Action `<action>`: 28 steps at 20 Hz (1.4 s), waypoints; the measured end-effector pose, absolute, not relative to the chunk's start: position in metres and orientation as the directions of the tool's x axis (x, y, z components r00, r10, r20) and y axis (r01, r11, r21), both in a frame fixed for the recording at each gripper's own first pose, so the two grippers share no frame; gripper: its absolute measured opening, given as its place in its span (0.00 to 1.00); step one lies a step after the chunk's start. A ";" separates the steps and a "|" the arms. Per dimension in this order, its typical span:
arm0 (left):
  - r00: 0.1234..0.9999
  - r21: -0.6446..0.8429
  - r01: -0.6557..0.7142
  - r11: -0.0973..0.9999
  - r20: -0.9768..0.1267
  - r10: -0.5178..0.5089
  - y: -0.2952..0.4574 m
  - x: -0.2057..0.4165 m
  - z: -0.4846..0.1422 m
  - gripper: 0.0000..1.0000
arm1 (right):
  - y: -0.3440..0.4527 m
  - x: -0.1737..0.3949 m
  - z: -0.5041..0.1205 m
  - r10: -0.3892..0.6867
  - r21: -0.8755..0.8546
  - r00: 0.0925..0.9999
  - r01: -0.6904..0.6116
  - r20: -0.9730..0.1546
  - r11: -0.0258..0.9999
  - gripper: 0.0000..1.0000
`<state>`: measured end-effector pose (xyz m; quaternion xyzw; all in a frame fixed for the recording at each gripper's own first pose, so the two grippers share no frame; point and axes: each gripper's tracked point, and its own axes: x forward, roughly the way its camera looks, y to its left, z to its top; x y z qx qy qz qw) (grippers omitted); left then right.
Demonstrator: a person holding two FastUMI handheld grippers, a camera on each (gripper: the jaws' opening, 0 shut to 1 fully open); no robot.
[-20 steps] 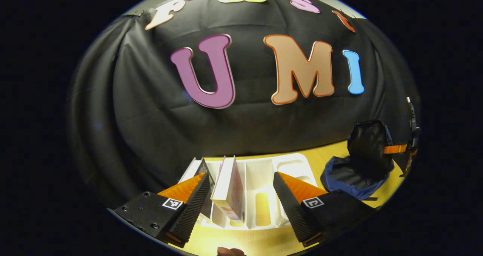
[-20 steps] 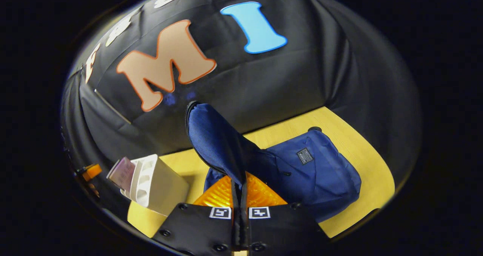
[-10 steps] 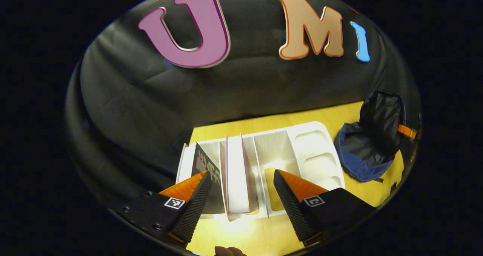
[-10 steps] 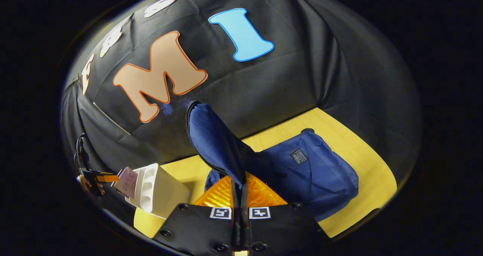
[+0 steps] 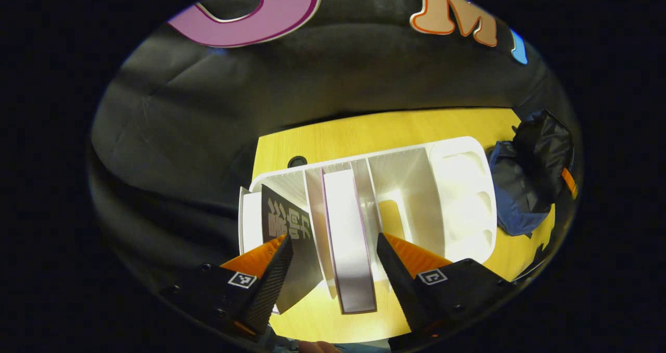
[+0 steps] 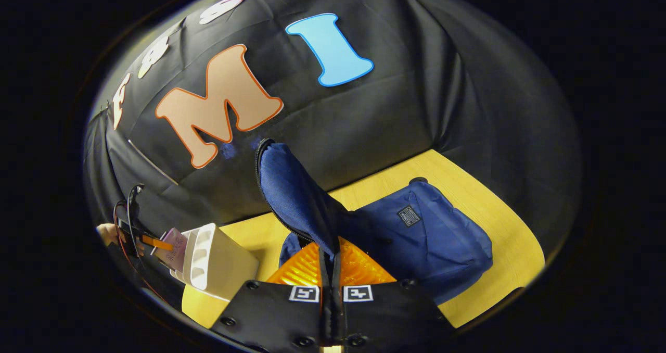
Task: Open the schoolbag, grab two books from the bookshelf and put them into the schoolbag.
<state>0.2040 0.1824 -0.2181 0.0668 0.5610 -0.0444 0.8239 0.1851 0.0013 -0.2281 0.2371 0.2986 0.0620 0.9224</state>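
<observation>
- the left tool (image 5: 333, 249) is held released above the white bookshelf (image 5: 463, 186), its two fingers spread wide with a white-edged book (image 5: 347, 238) seen between them
- that book is stood upright in a middle slot of the bookshelf; neither finger is seen touching it
- a dark-covered book (image 5: 289, 238) is leaned in the slot to its left, just beside the left finger
- the bookshelf is set on the yellow tabletop (image 5: 380, 129), near the black cloth wall
- the blue schoolbag (image 5: 512, 197) is seen at the far right of the left gripper view, apart from the bookshelf, its dark-lined flap (image 5: 543, 150) raised
- in the right gripper view the right tool (image 6: 331, 262) is clenched on the edge of the schoolbag flap (image 6: 291, 197), which is held up above the bag body (image 6: 437, 238)
- the bag body is laid on the tabletop (image 6: 499, 223)
- the bookshelf (image 6: 218, 262) is seen to the left of the bag, with the left tool (image 6: 151, 241) at its far side
</observation>
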 end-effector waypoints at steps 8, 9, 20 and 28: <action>0.177 -0.022 0.158 0.987 -0.983 -0.050 0.164 0.189 -0.248 0.89 | -0.001 0.185 -0.228 0.247 0.473 0.814 0.039 -0.526 0.880 0.03; 0.162 -0.030 0.159 0.987 -0.985 -0.056 0.163 0.187 -0.249 0.84 | -0.001 0.186 -0.228 0.245 0.473 0.814 0.040 -0.526 0.880 0.01; 0.097 -0.069 0.184 0.980 -0.991 -0.088 0.161 0.176 -0.244 0.34 | 0.001 0.186 -0.229 0.246 0.469 0.807 0.043 -0.537 0.882 0.03; 0.216 -0.071 0.180 0.981 -0.970 -0.110 0.168 0.180 -0.207 0.34 | -0.001 0.187 -0.230 0.249 0.477 0.803 0.049 -0.541 0.878 0.01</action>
